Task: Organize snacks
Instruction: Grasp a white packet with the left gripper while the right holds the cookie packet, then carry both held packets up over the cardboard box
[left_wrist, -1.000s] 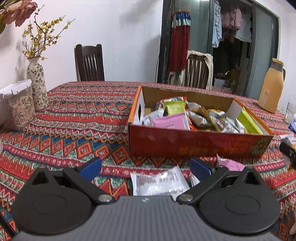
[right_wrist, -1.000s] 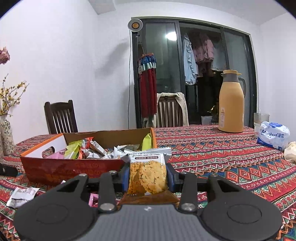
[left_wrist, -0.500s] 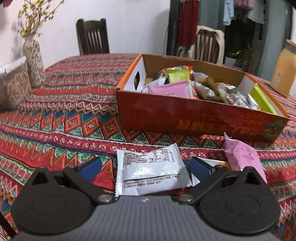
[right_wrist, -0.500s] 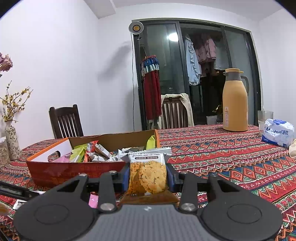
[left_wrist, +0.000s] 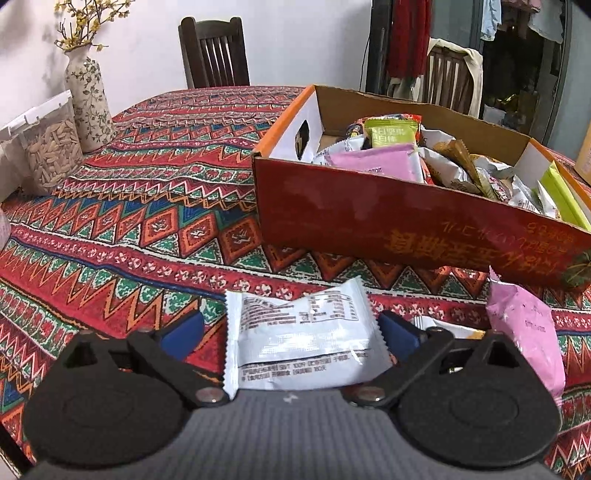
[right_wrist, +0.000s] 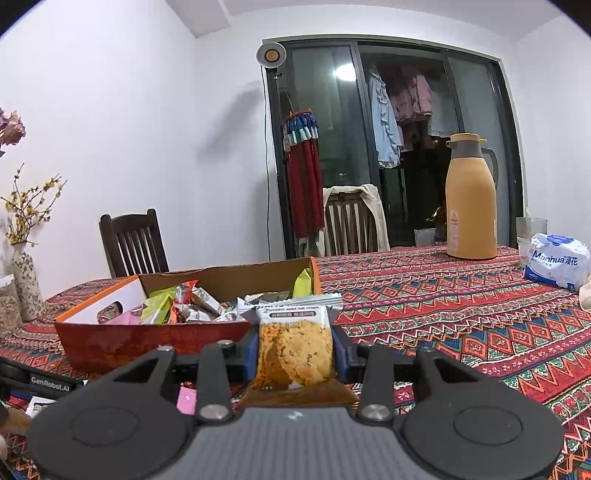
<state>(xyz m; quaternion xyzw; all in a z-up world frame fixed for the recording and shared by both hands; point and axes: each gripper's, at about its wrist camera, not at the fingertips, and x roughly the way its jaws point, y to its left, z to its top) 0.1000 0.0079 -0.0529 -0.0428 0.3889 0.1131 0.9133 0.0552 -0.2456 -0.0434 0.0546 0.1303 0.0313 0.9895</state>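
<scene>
A white snack packet (left_wrist: 299, 339) lies printed side up on the patterned tablecloth, between the blue pads of my left gripper (left_wrist: 290, 332). Its jaws are closing, with a gap still showing at the left pad (left_wrist: 183, 332). Just beyond stands the red cardboard box (left_wrist: 369, 221), full of mixed snack packets. A pink packet (left_wrist: 524, 332) lies to the right on the cloth, and another pale packet (left_wrist: 443, 328) peeks out behind the right finger. My right gripper (right_wrist: 293, 350) is shut on a cookie packet (right_wrist: 293, 343), held above the table near the box (right_wrist: 147, 339).
A floral vase (left_wrist: 88, 103) and a clear jar of seeds (left_wrist: 48, 147) stand at the table's left. Far right are an orange thermos (right_wrist: 471, 199), a glass (right_wrist: 530, 232) and a tissue pack (right_wrist: 557, 262). Wooden chairs (left_wrist: 214, 51) line the far side.
My left gripper has sunk and tipped down over the white packet, which now lies between its jaws. The jaws have drawn in slightly. My right gripper still holds the cookie packet in place.
</scene>
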